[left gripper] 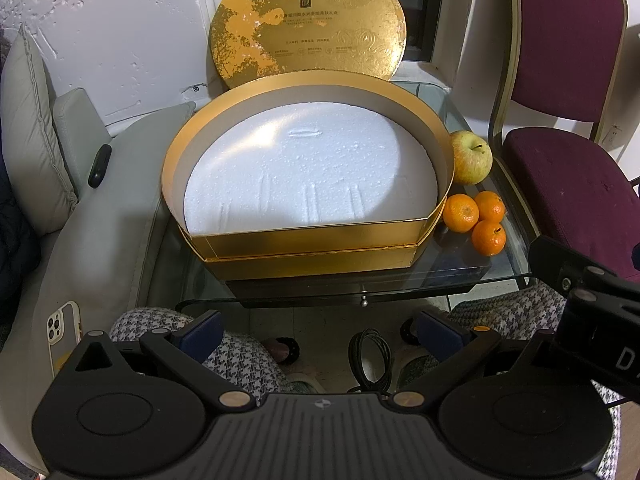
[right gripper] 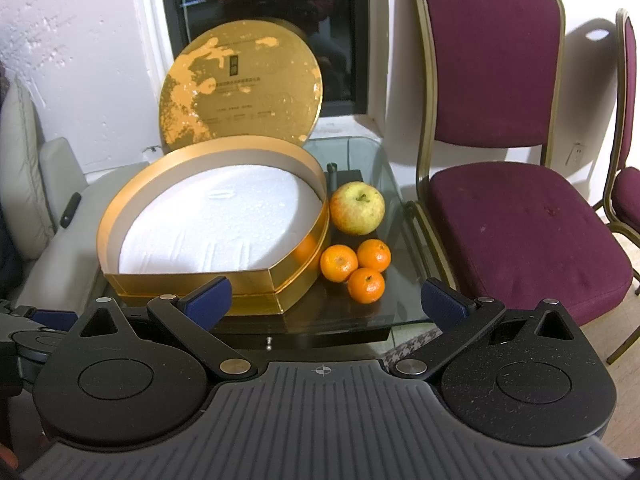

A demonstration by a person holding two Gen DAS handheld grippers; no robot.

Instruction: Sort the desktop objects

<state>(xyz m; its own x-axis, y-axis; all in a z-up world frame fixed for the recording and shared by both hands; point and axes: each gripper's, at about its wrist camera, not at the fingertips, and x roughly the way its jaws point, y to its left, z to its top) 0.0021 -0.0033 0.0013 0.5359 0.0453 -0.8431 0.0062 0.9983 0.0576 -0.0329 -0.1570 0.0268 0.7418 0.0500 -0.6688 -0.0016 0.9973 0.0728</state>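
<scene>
A round gold box (left gripper: 320, 236) (right gripper: 256, 280) with a white foam floor stands open on a small glass table (left gripper: 460, 276) (right gripper: 372, 156). Its gold lid (left gripper: 308, 20) (right gripper: 240, 88) leans upright behind it. Right of the box lie a yellow-green apple (left gripper: 471, 157) (right gripper: 357, 208) and three tangerines (left gripper: 461, 213) (right gripper: 339, 263). My left gripper (left gripper: 320, 334) hangs open in front of the table, below its front edge, holding nothing. My right gripper (right gripper: 326, 302) is open too, near the front edge, short of the tangerines.
Two maroon chairs (left gripper: 568, 176) (right gripper: 520, 224) stand right of the table. A grey sofa (left gripper: 80, 216) with a phone (left gripper: 60, 328) and a dark remote (left gripper: 100, 165) is on the left. A person's patterned knees (left gripper: 224, 356), slippers and a cable (left gripper: 370, 356) are below.
</scene>
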